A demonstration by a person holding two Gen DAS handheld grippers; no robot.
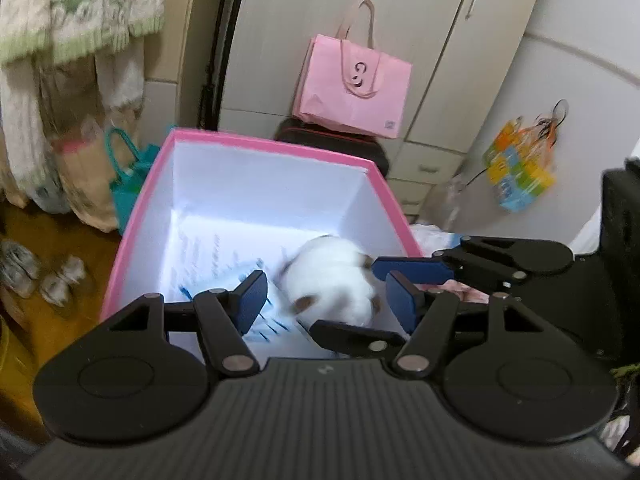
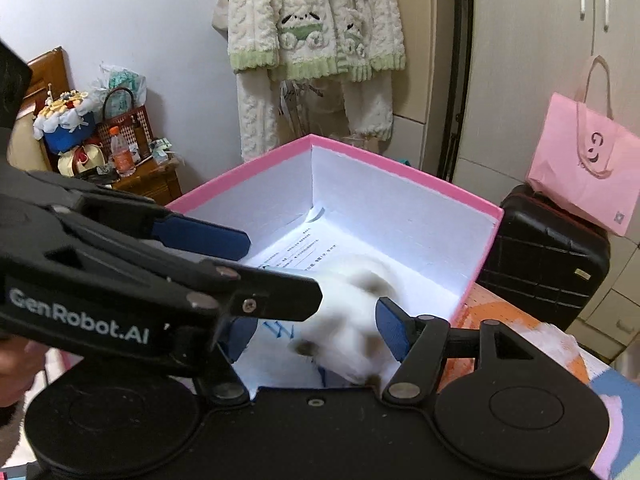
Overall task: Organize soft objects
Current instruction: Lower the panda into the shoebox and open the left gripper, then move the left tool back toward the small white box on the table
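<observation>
One pink box point(image 1: 248, 148) with white walls stood open ahead of both claws. One blurred white plush toy point(image 1: 332, 280) with brown patches lay inside, between and beyond the open, empty left claw point(image 1: 324, 300) and right claw point(image 2: 316, 336). One claw read "GenRobot.AI".

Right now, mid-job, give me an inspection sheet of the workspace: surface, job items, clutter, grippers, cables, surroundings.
Surface: patterned orange and pink cloth beside the box; wood floor on the other side.
Job's things: white plush toy with brown patches, blurred, inside the pink box, over printed paper sheets.
Clutter: nothing seen in the box beyond the sheets.
Grippers: left gripper open over the box; right gripper open, plush between its fingers, contact unclear.
Cables: nothing seen.
Surroundings: pink tote bag on a black suitcase, hanging knit sweater, wardrobe, crowded side table.
</observation>
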